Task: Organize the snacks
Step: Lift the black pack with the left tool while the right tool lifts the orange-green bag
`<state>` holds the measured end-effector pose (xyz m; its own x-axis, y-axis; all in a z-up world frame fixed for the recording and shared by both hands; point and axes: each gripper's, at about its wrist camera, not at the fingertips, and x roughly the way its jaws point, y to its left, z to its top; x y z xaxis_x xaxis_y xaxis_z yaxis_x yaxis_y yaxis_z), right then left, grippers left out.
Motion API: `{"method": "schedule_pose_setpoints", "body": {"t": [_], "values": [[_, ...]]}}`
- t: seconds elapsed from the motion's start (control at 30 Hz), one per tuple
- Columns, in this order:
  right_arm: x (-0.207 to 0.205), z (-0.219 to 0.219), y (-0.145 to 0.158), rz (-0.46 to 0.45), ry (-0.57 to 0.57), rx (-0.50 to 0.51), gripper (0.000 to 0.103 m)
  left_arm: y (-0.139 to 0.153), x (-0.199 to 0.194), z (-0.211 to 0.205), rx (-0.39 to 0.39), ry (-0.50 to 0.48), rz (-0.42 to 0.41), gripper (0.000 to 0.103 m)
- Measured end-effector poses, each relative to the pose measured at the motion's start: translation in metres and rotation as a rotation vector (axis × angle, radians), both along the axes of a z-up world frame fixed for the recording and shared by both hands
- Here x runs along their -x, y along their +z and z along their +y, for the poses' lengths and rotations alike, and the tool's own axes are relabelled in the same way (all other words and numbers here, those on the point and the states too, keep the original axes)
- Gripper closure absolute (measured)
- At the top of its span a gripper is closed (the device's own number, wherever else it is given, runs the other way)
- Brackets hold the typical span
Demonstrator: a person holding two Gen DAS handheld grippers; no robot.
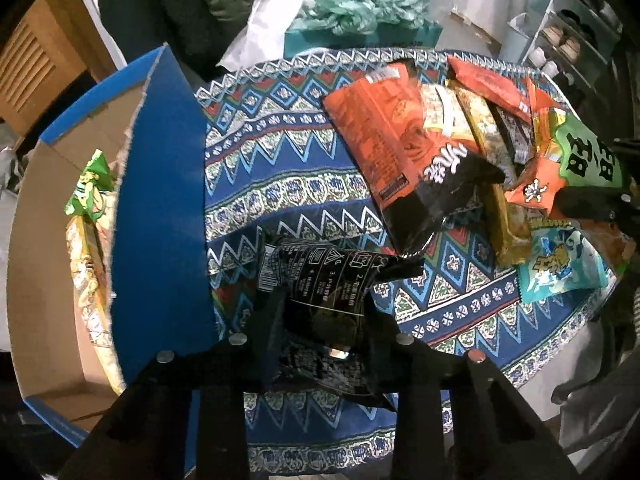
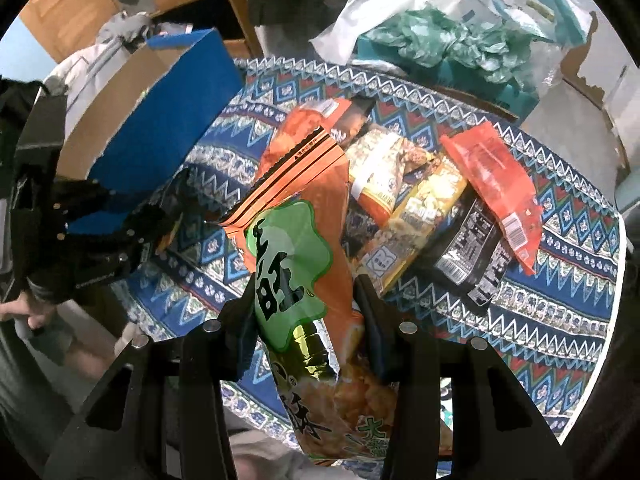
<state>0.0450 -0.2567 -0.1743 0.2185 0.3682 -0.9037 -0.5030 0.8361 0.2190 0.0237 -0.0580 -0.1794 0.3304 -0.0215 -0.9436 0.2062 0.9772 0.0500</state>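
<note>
Looking at the progress so far — the blue cardboard box (image 1: 160,200) at the left of the left wrist view is already holding a green packet (image 1: 86,194) and a yellowish one below it, so it's maybe a quarter done. Both tongs are carrying something right now: the left gripper (image 1: 320,320) is clamping tight on a black snack packet (image 1: 320,284) at the bottom centre, just beside the box wall, and the right gripper (image 2: 308,312) is pinching an orange-and-green chip bag (image 2: 304,264). Plenty is still waiting on the patterned tablecloth (image 1: 280,168) — an orange-black bag (image 1: 400,152), a light-blue packet (image 1: 560,264), a red pouch (image 2: 496,184) and more.
</note>
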Motion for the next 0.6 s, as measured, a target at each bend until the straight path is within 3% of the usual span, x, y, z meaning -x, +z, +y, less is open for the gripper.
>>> {"method": "schedule_pose_setpoints", "body": {"t": [0.6], "values": [[-0.01,-0.002,0.044,-0.096,-0.072,-0.049,0.059,0.077,0.008,0.019,0.084,0.015,-0.158,0.069]]}}
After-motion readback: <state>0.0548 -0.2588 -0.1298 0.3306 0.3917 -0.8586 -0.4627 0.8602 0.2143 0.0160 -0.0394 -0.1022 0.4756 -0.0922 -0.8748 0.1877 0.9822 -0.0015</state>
